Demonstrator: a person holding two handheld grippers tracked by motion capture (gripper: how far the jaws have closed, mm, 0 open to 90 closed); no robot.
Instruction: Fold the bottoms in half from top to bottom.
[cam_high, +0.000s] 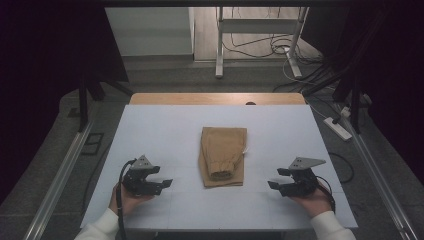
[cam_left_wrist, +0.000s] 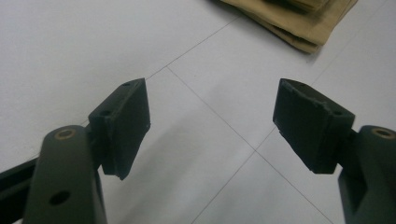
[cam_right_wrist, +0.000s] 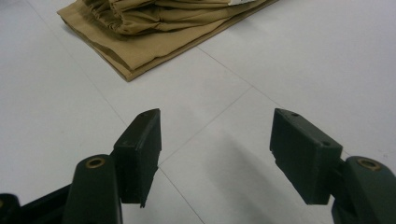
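Observation:
A folded tan garment (cam_high: 222, 156) with a gathered elastic band lies in the middle of the white table (cam_high: 165, 125). My left gripper (cam_high: 161, 177) rests near the table's front left, open, nothing between its jaws, well to the left of the garment. My right gripper (cam_high: 278, 179) sits at the front right, also open and holding nothing, pointing toward the garment. In the left gripper view the left gripper (cam_left_wrist: 211, 122) is above bare table and a corner of the garment (cam_left_wrist: 303, 23) shows at the top right. In the right gripper view the right gripper (cam_right_wrist: 215, 145) is short of the garment (cam_right_wrist: 149, 32), which lies at the upper left.
Beyond the table's far wooden edge (cam_high: 217, 98) stand a white metal frame (cam_high: 257, 35) and loose cables on the floor. A power strip (cam_high: 338, 127) lies right of the table. Aluminium rails (cam_high: 60, 170) run along both sides. Dark curtains hang at left and right.

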